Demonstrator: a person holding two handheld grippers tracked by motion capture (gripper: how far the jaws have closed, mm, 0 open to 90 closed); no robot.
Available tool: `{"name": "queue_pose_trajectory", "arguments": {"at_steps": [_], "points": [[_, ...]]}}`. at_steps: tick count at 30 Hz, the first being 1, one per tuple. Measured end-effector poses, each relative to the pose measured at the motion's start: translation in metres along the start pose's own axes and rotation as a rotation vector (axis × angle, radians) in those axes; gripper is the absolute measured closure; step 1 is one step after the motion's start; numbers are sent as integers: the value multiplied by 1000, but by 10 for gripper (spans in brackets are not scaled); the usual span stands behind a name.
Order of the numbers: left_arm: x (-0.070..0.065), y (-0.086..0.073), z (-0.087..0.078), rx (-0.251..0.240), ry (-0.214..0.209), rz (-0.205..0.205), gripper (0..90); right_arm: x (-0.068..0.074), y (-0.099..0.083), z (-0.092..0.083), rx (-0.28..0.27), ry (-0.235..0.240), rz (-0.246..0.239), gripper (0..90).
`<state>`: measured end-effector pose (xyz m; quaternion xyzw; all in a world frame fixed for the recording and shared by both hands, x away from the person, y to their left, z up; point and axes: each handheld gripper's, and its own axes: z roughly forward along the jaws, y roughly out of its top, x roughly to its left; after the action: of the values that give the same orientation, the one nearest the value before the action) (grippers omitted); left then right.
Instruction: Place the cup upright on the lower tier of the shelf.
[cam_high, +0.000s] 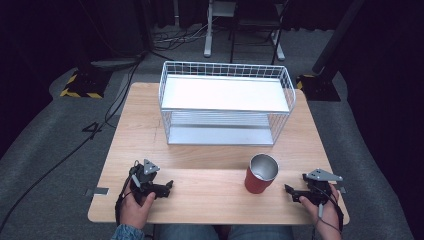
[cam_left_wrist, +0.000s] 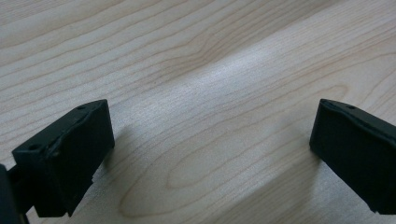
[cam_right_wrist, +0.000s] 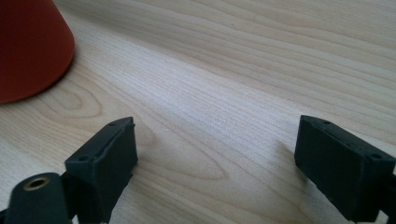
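Wooden table (cam_high: 210, 195) all around me, with a red cup (cam_high: 260, 174) standing upright near the front edge, steel inside, mouth open. I'm using that cup as my marker. My left gripper (cam_high: 169, 187) rests on the wood well off to the cup's left, jaws spread wide with bare grain between them. My right gripper (cam_high: 291, 191) sits near the cup's right side, jaws spread too. Behind the cup, apart from it, stands a white wire rack (cam_high: 226, 102).

left gripper (cam_left_wrist: 212, 154) | jaws wide apart | over bare wooden table (cam_left_wrist: 201, 70)
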<state>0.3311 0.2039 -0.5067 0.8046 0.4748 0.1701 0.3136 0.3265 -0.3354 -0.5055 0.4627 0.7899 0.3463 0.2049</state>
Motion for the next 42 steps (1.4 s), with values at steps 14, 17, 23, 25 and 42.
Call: {"name": "queue_pose_trajectory", "arguments": {"at_steps": [14, 17, 23, 25, 42], "points": [[0, 0, 0, -1, 0, -1, 1, 1, -1, -3, -33, 17, 7, 190], [0, 1, 1, -1, 1, -1, 1, 3, -1, -10, -75, 18, 34, 176], [0, 1, 1, 0, -1, -1, 1, 13, 0, -22, -131, 50, 58, 170], [0, 1, 1, -3, 2, -1, 1, 17, 0, -27, -156, 72, 58, 165], [0, 1, 1, -4, 2, -3, 1, 55, 3, -41, -326, 189, 1, 159]]}}
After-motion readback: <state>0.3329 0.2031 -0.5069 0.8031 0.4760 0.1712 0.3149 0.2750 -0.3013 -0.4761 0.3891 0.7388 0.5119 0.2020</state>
